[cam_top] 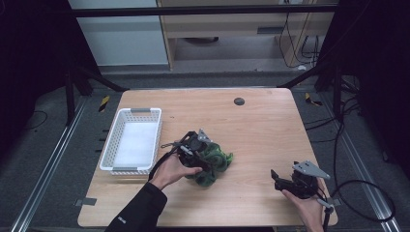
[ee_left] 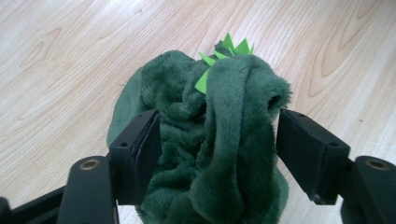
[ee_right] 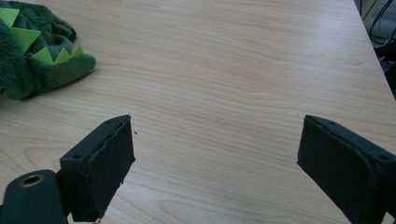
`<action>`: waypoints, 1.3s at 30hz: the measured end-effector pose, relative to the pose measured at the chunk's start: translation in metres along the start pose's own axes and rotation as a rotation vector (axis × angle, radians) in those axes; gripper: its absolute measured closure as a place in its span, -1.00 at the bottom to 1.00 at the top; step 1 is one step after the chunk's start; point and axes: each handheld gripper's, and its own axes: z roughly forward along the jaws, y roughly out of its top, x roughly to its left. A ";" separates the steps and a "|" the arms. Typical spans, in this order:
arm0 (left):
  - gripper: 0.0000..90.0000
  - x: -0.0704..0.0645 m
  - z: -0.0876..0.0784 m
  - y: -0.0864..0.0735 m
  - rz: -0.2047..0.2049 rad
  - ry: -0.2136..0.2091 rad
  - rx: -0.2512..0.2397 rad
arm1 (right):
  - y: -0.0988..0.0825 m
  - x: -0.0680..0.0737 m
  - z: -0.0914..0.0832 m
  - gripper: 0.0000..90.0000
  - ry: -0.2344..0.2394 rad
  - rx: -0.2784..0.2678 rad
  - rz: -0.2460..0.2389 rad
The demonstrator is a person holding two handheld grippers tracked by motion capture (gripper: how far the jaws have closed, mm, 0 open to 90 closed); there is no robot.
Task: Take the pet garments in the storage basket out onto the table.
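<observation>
The left gripper (ee_left: 219,144) is clamped on the green plush toy (ee_left: 219,121) mid-surface; it should keep a deep bite before lifting. The right gripper (ee_right: 215,158) waits with jaws apart near the front right corner.

My desk (cam_top: 261,125) is pale wood with rounded corners. A white plastic basket (cam_top: 109,150) sits along its left edge, holding nothing I can see. A green plush toy (cam_top: 217,159) with light green spikes lies near the middle, toward the near edge. A small dark round disc (cam_top: 239,101) is set in the top near the far edge.
</observation>
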 end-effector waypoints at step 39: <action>-0.14 -0.002 -0.070 -0.109 -0.215 0.134 -0.337 | -0.003 0.001 0.000 -0.77 -0.003 0.007 -0.006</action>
